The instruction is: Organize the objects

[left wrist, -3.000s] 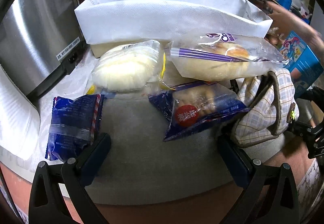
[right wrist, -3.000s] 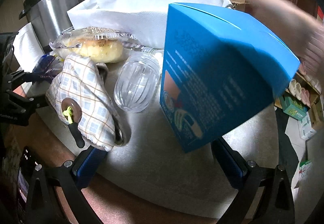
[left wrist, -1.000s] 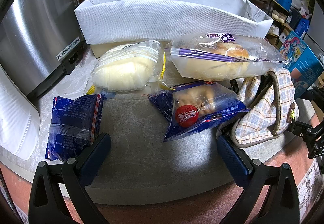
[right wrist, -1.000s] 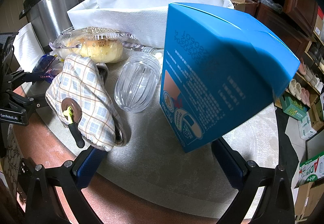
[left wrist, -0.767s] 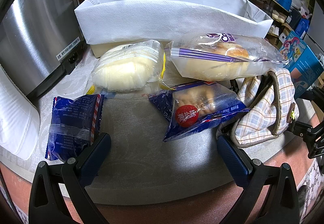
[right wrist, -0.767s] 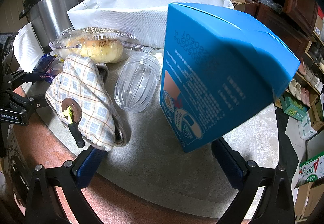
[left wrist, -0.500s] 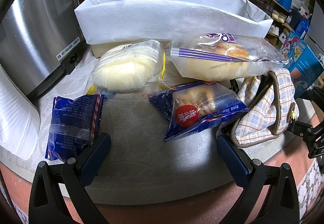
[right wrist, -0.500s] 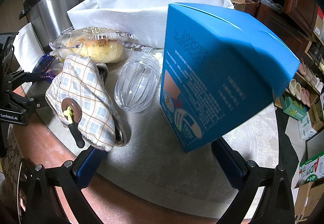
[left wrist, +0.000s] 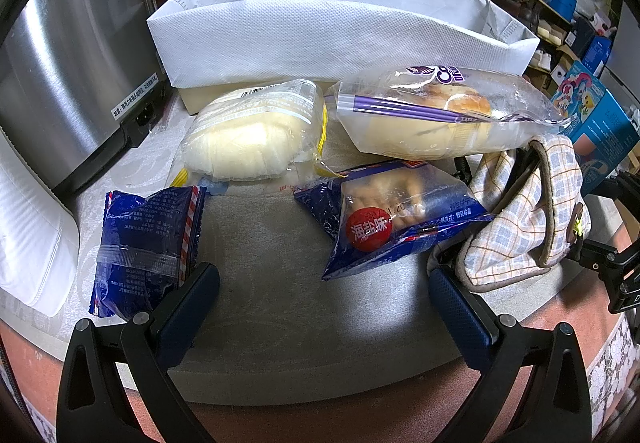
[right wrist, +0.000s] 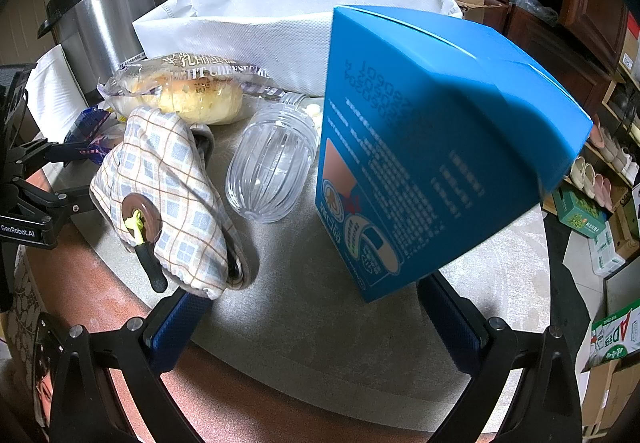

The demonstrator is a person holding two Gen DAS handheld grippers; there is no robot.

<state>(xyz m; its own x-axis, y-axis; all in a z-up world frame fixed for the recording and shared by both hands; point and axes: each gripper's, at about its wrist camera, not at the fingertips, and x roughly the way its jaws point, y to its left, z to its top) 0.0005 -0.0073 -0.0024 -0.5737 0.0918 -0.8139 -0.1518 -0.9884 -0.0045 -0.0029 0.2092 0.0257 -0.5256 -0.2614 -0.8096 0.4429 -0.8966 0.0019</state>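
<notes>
Grey, matt and finely textured, the round tabletop [left wrist: 280, 307] carries soft packaged goods in front of a white non-woven bag [left wrist: 328, 31] with a dimpled weave, standing open-mouthed at the rear. Left wrist view: left gripper [left wrist: 324, 307] released, jaws wide, empty, low over the near edge. Glossy dark blue snack packet [left wrist: 144, 243] touches its left finger, long axis running away from the camera. Second blue packet [left wrist: 396, 215], with a red disc reading "海盐味", lies askew at centre. Behind them, clear-wrapped pale bread [left wrist: 248, 139] and a clear-wrapped bun [left wrist: 440, 115] with a purple stripe, long axis left to right. Checked fabric pouch [left wrist: 532, 211] slumps at right. Brushed steel cooker [left wrist: 68, 71] stands at left. Right wrist view: right gripper [right wrist: 320, 319] likewise released and empty; bun wrapper reads "LIGHT CHEESECAKE"; ribbed clear plastic jar [right wrist: 272, 163] lies on its side, mouth pointing away; blue cardboard box [right wrist: 432, 147] stands tilted, its small print unreadable
</notes>
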